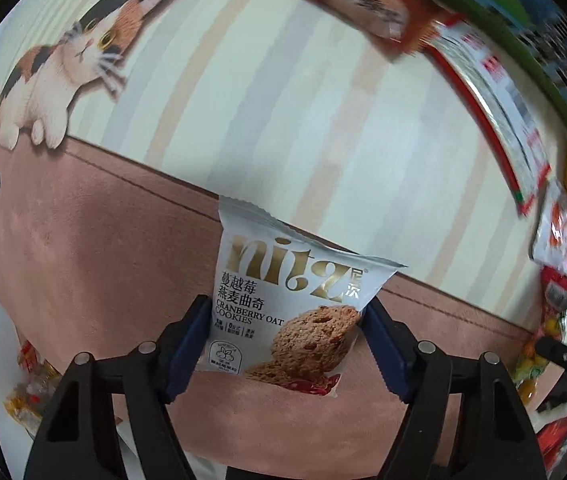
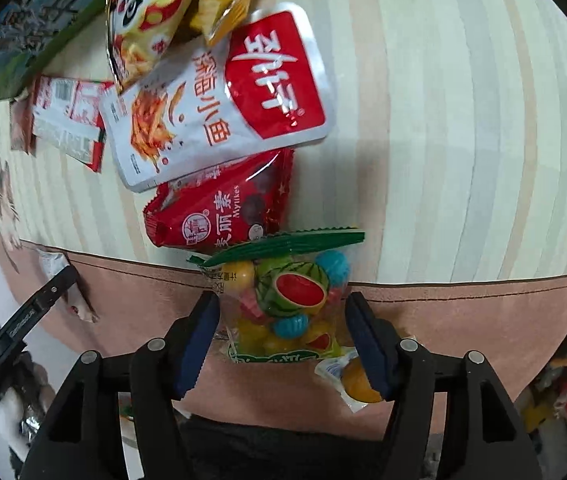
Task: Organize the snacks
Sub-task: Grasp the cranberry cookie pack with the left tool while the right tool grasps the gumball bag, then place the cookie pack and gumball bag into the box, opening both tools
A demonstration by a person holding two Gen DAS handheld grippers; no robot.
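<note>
While left gripper (image 1: 283,344) pinches cookie packet (image 1: 283,304) across its width above pink mat (image 1: 83,260), we hold right gripper (image 2: 281,332) wide around fruit candy bag (image 2: 287,300) (contact unclear). Bag's long axis runs near-to-far, between fingers. Right view alone shows snack row (image 2: 219,112) just beyond.

A broad bare stretch of the striped cream and pink table mat (image 2: 463,140) is seen right of the snacks. Leftward, the way is blocked by the silver and red fish pouch (image 2: 219,100) and the red Mylikes chocolate bag (image 2: 219,208).
</note>
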